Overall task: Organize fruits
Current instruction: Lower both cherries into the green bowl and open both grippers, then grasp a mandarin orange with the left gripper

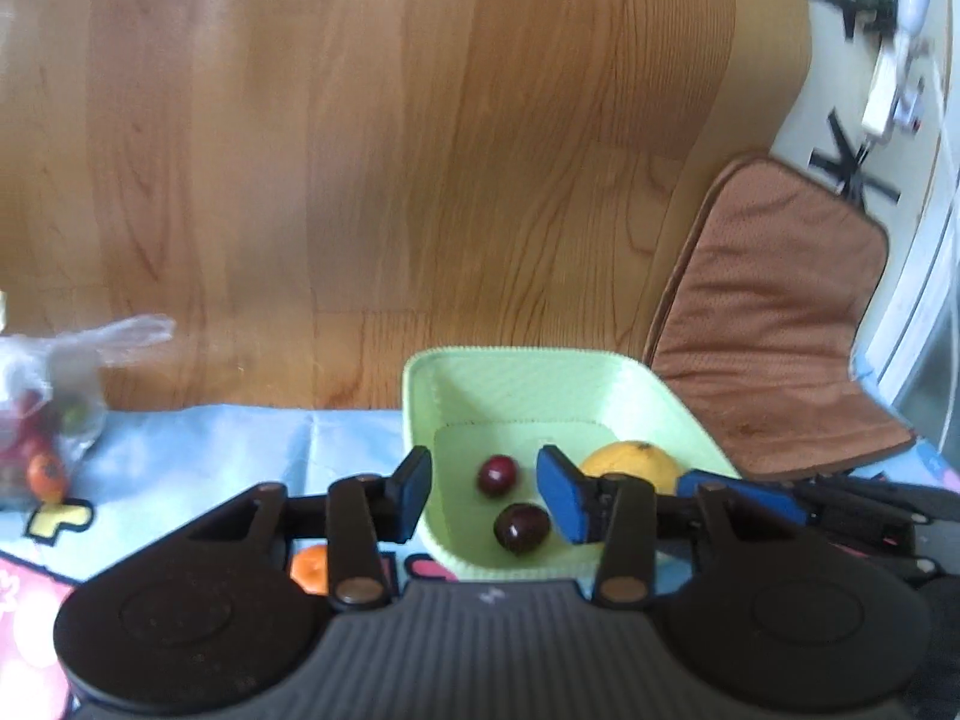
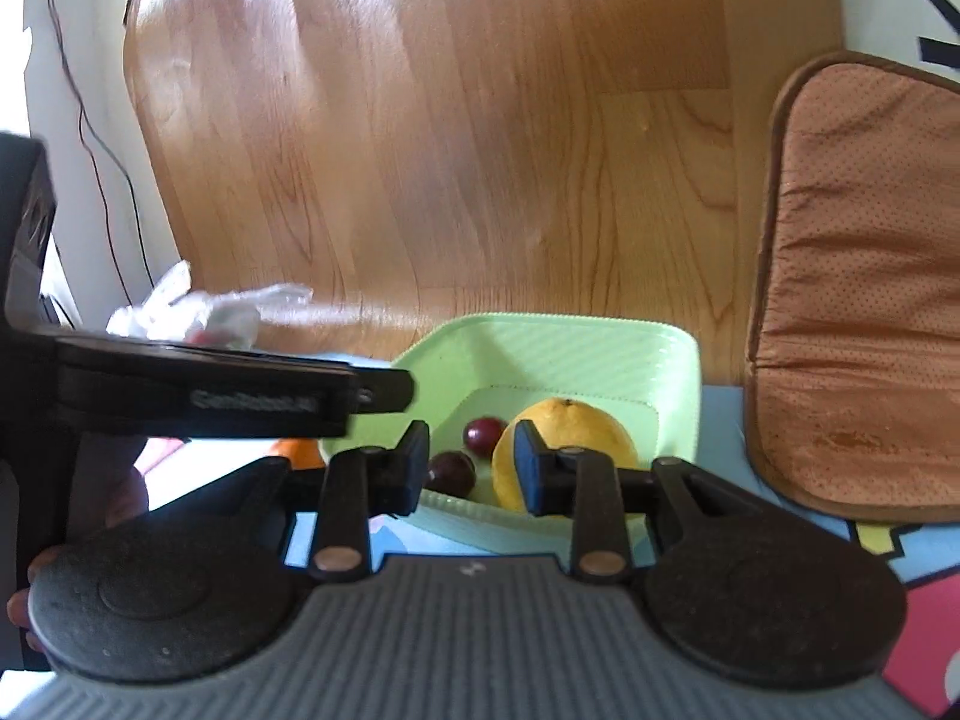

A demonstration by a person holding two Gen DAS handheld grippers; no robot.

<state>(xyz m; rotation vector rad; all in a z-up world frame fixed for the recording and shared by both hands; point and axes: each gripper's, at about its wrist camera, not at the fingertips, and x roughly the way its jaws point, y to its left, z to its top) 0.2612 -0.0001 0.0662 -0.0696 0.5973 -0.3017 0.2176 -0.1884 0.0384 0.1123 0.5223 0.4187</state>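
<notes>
The plastic bag of fruit is blurred and cut off by the left edge.

We see glossy wood flooring, a ribbed matt green tray, shiny dark plums, and a dimpled cloth cushion.

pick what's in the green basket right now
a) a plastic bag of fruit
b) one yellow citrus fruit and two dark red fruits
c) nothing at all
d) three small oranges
b: the left wrist view shows the green basket holding the yellow citrus fruit and two dark red fruits, while the plastic bag sits off on the cloth, apart from the basket.
</notes>
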